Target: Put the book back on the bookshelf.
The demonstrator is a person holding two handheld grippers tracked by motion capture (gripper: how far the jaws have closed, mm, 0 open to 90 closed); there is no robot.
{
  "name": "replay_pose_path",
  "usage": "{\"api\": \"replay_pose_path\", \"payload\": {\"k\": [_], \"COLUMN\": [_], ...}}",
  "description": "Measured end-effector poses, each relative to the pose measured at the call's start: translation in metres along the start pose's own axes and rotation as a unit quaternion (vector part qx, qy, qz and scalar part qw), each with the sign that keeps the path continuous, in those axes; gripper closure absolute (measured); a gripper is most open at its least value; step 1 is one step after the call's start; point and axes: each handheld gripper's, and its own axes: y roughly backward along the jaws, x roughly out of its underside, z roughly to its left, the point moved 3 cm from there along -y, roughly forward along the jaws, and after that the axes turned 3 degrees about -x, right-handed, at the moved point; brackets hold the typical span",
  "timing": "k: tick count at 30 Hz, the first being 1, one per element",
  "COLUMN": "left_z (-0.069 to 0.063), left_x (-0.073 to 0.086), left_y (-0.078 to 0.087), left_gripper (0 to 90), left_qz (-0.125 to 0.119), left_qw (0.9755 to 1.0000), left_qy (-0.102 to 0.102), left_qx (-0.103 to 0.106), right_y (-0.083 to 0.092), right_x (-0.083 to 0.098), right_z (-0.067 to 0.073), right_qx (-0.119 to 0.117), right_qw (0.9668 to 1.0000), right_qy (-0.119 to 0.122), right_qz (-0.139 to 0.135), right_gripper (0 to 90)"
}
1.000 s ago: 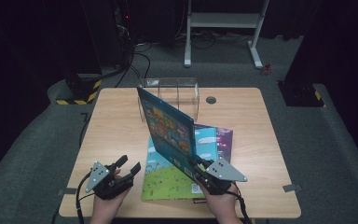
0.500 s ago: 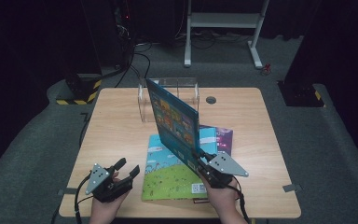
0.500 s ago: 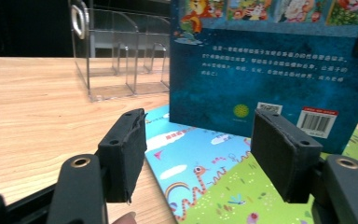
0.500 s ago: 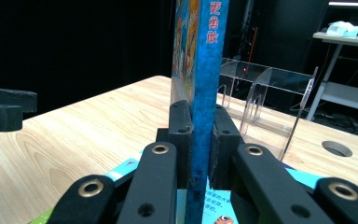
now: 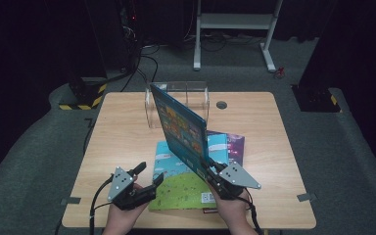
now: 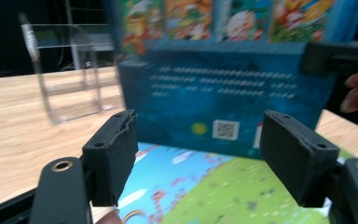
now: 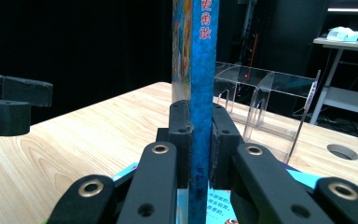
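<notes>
Already the right tool pinches the spine of a blue picture book, lifted on edge over two books lying flat by the worktop's near edge, while the left tool, its jaws just opening with nothing between them, waits beside. Likely the book must yet go into the clear rack at the far edge. Pale wood worktop, grey carpet, dark room.

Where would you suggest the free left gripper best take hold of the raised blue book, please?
Probably its free near edge, coming in from the left. The blue book stands on edge, pinched at a lower corner by the right gripper; the left gripper, its jaws just opening, is empty beside it.
</notes>
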Motion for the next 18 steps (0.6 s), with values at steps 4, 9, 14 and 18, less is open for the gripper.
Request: {"api": "replay_pose_path", "payload": {"k": [4, 9, 14, 18], "left_z": [-0.015, -0.026, -0.035, -0.045], "left_x": [-0.013, -0.029, -0.044, -0.058], "left_y": [-0.009, -0.019, -0.026, -0.031], "left_gripper": [24.7, 22.3, 20.2, 17.7], "left_qz": [-0.002, -0.012, -0.026, -0.037], "left_qw": [0.9999, 0.9996, 0.9993, 0.9989], "left_qy": [0.000, -0.005, 0.000, -0.002], "left_qx": [0.016, 0.026, 0.026, 0.027], "right_y": [-0.001, -0.002, -0.003, -0.003], "right_x": [0.000, 0.001, 0.001, 0.002], "right_z": [0.002, 0.003, 0.006, 0.009], "right_qx": [0.001, 0.002, 0.004, 0.006], "right_qw": [1.0000, 1.0000, 1.0000, 0.9999], "right_qy": [-0.002, -0.003, 0.006, 0.009], "right_qz": [0.001, 0.001, -0.001, -0.001], "right_gripper": [83.0, 83.0, 83.0, 82.9]}}
